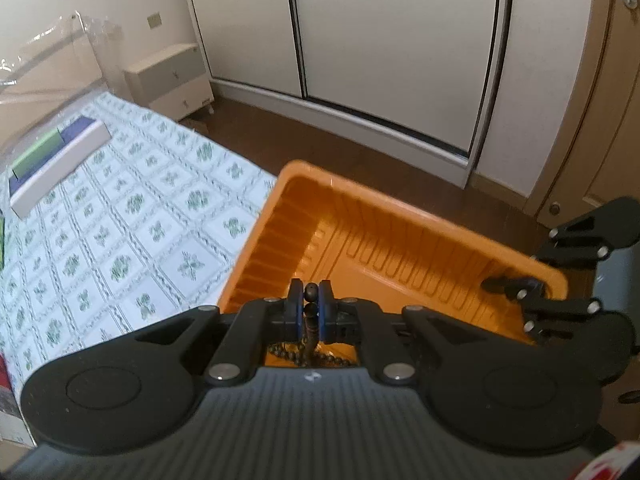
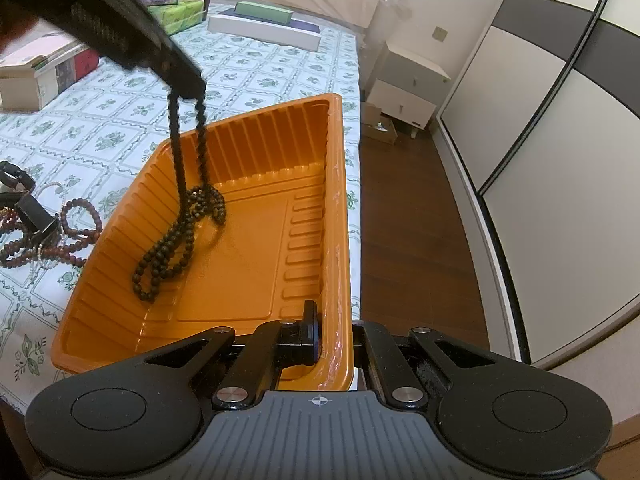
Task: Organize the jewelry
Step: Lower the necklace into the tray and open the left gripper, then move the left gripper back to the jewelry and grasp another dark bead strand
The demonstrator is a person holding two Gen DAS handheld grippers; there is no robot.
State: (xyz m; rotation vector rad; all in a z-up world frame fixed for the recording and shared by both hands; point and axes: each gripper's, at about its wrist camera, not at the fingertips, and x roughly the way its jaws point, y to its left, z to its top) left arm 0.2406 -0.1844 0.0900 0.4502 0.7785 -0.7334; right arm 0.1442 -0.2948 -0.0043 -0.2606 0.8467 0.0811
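Above the orange tray (image 2: pixel 256 216), the left hand-held gripper (image 1: pixel 311 305) pinches a dark bead necklace (image 2: pixel 180 236) trailing inside; the right hand-held gripper (image 2: pixel 320 334) clamps the tray's rim.

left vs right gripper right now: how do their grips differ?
The left gripper pinches the dark bead necklace above the orange tray; the right gripper clamps the tray's rim. The left one hangs over the tray's inside; the right sits at its near edge. Both are shut.
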